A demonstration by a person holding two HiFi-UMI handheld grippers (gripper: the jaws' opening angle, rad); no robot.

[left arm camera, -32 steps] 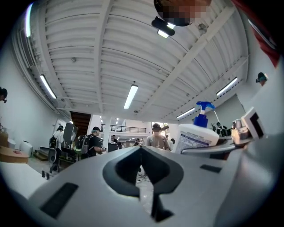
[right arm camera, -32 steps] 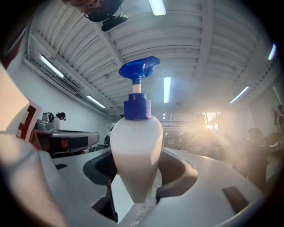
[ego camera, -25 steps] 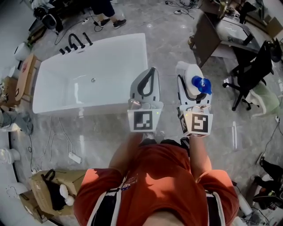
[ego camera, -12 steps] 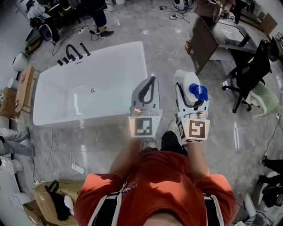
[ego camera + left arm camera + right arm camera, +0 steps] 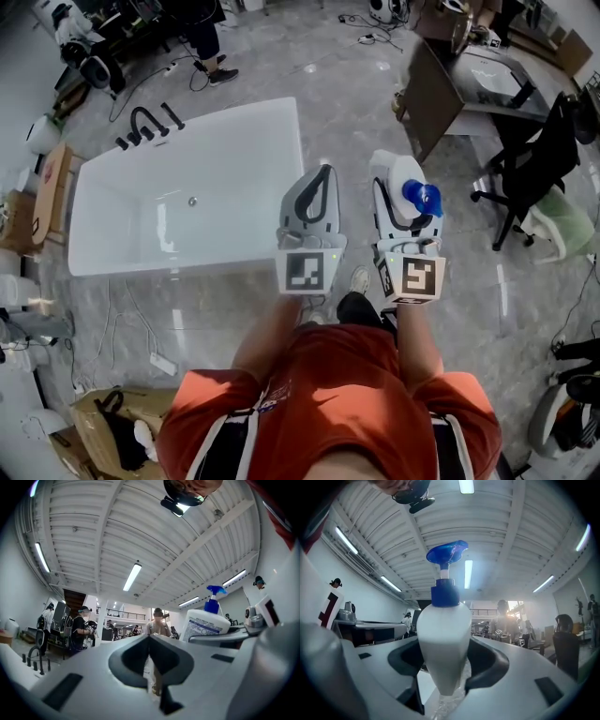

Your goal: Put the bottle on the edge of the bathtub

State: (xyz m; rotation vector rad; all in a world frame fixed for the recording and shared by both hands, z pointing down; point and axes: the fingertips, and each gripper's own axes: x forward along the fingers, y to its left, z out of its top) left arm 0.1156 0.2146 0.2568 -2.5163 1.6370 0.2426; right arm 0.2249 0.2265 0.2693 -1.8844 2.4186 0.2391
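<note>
Bottle [image 5: 443, 644] sits clamped in your right claw [image 5: 443, 681], beyond the bathtub's [image 5: 169, 261] right end, left claw [image 5: 150, 639] closed empty; next, carry it over the rim.

In the head view, the left gripper [image 5: 322, 173] covers the bathtub's [image 5: 141, 258] near corner at its 4 o'clock. The right gripper [image 5: 398, 169] hides the lower body of the bottle [image 5: 422, 197]. In the left gripper view, the print on the bottle's label [image 5: 201, 626] is too small to read.
</note>
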